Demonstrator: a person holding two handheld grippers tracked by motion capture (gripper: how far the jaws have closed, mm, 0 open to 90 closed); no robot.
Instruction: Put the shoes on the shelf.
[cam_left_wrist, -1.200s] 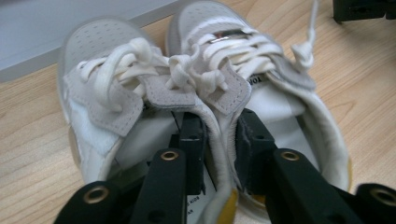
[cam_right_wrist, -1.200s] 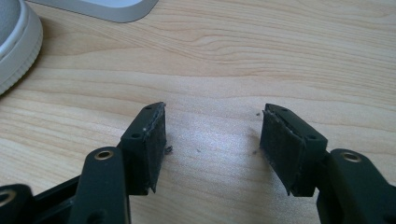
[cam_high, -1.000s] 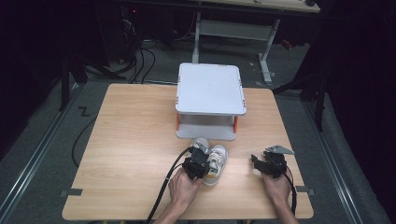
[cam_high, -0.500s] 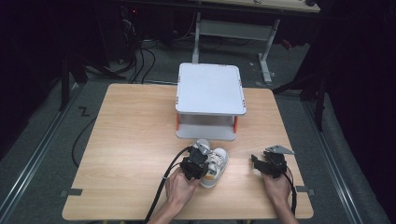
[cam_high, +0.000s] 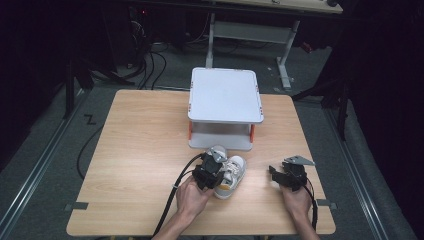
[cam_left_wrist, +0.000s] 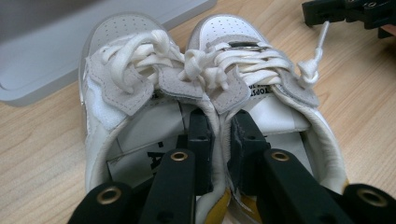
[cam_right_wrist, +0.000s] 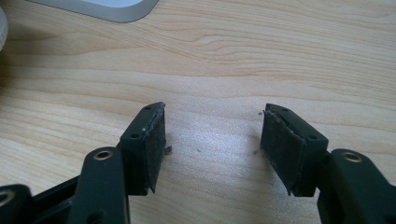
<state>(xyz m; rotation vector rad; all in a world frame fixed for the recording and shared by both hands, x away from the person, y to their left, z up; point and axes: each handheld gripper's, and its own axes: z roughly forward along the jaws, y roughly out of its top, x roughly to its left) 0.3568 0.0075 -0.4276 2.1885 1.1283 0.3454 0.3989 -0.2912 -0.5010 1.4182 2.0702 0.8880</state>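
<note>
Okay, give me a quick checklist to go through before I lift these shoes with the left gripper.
1. Grip: left gripper has one jaw inside each shoe, pinching the two inner walls of the shoes together. Ok.
2. Both shoes caught: both walls sit between the pads. Ok.
3. Loose lace trails toward the right gripper; it may snag. Cannot tell.
4. Right gripper: open, nothing in it, over bare table, apart from the shoes. Ok.
5. Shelf top bare, ready if the shoes go there. Ok.
6. Room to rise: shoe toes lie close to the shelf's lower edge; touching or not, cannot tell.
</note>
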